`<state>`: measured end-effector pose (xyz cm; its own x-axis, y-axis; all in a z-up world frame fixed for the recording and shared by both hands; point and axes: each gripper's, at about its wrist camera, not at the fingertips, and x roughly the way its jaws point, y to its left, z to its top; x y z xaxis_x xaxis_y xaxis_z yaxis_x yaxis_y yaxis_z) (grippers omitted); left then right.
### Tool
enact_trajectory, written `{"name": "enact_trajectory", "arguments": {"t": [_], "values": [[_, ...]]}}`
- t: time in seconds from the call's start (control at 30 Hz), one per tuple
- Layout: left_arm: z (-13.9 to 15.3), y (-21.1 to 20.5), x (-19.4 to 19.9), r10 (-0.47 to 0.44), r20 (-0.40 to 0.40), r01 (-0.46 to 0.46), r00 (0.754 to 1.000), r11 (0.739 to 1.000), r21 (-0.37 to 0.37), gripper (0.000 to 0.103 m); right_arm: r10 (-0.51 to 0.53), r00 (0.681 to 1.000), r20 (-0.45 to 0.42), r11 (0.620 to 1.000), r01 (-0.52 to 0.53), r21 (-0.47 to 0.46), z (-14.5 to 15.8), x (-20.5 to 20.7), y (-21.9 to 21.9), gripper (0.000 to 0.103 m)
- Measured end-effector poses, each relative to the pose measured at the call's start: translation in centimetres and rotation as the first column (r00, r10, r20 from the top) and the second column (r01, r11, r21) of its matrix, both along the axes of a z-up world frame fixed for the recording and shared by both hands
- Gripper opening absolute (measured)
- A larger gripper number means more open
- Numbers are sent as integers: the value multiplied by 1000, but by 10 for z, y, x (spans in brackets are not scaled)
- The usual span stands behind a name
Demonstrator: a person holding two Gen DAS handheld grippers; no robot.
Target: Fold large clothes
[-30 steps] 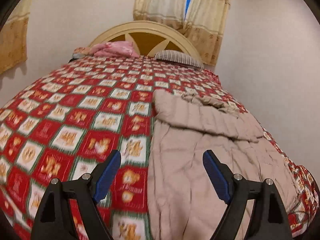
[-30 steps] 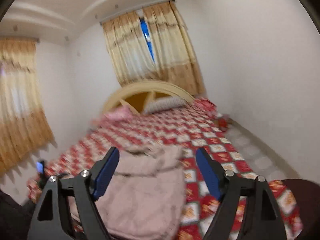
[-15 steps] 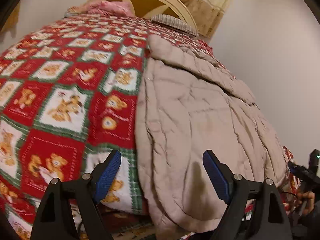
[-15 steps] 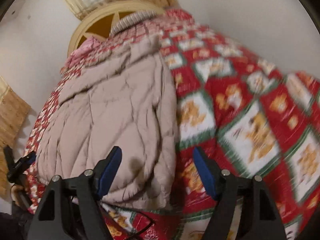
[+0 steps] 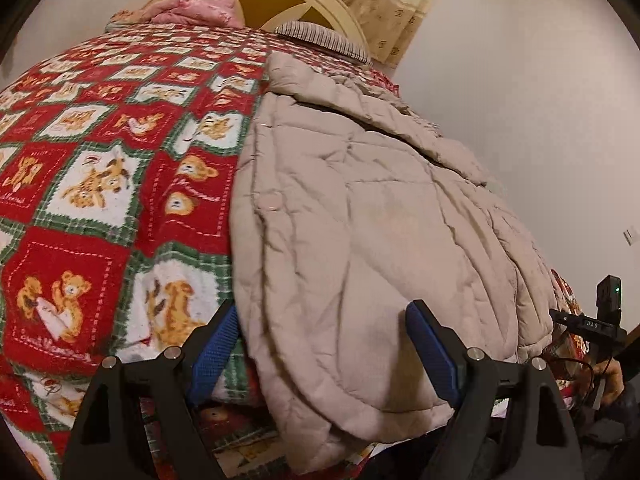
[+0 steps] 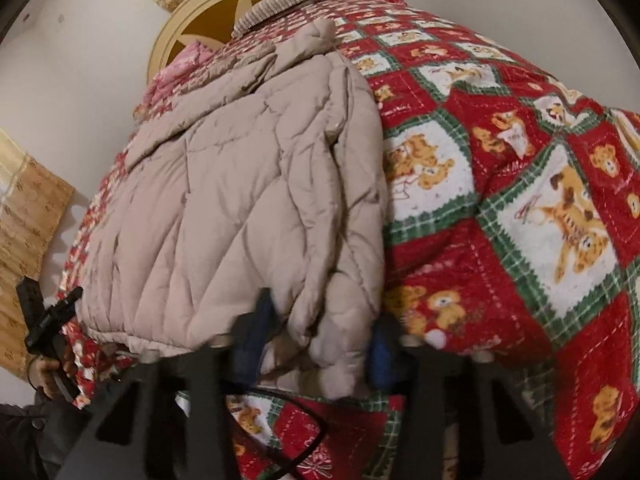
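Right gripper (image 6: 316,344) is closing on the quilted coat's (image 6: 240,200) hem corner; left gripper (image 5: 320,348) straddles it wide, unclamped; coat runs toward twelve o'clock.

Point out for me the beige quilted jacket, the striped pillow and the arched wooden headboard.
Beige quilted jacket (image 5: 360,216): left wrist view, on its padded middle panel.
Striped pillow (image 5: 320,38): left wrist view, on its top edge near the headboard.
Arched wooden headboard (image 6: 208,16): right wrist view, on its brown inset panel.
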<state>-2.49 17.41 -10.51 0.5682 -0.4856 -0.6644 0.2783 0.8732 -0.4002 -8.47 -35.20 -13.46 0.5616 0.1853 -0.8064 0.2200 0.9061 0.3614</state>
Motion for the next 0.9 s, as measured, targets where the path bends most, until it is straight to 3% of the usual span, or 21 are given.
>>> {"name": "enact_trajectory", "arguments": {"t": [0.03,0.07,0.17,0.3,0.47,0.6,0.7,0.8,0.9], "values": [[1,-2,0,-10,4,10,1000,1000,0,77,11,1000,-3,1000,-11,-2,0,1,0,20],[2,-4,0,-22,3,22,1000,1000,0,68,29,1000,-1,999,-29,15,3,1,0,17],[9,-4,1,-29,19,29,999,1000,2,60,38,998,42,997,-41,66,20,-5,-3,15],[30,2,4,-29,61,31,998,999,-24,60,16,986,166,965,-59,255,51,-10,-12,13],[65,12,19,-19,122,22,992,999,-26,60,57,964,259,930,-145,336,93,21,-1,13],[91,27,37,5,168,1,986,999,-39,60,95,947,306,934,-192,303,129,70,7,12],[107,38,51,36,226,-35,973,999,-9,60,94,935,342,931,-205,303,152,107,8,12],[112,53,70,70,249,-79,966,997,27,60,78,925,371,939,-194,285,169,146,6,12],[110,70,88,110,234,-113,966,994,-1,60,39,923,382,945,-158,286,179,192,-1,12]]}}
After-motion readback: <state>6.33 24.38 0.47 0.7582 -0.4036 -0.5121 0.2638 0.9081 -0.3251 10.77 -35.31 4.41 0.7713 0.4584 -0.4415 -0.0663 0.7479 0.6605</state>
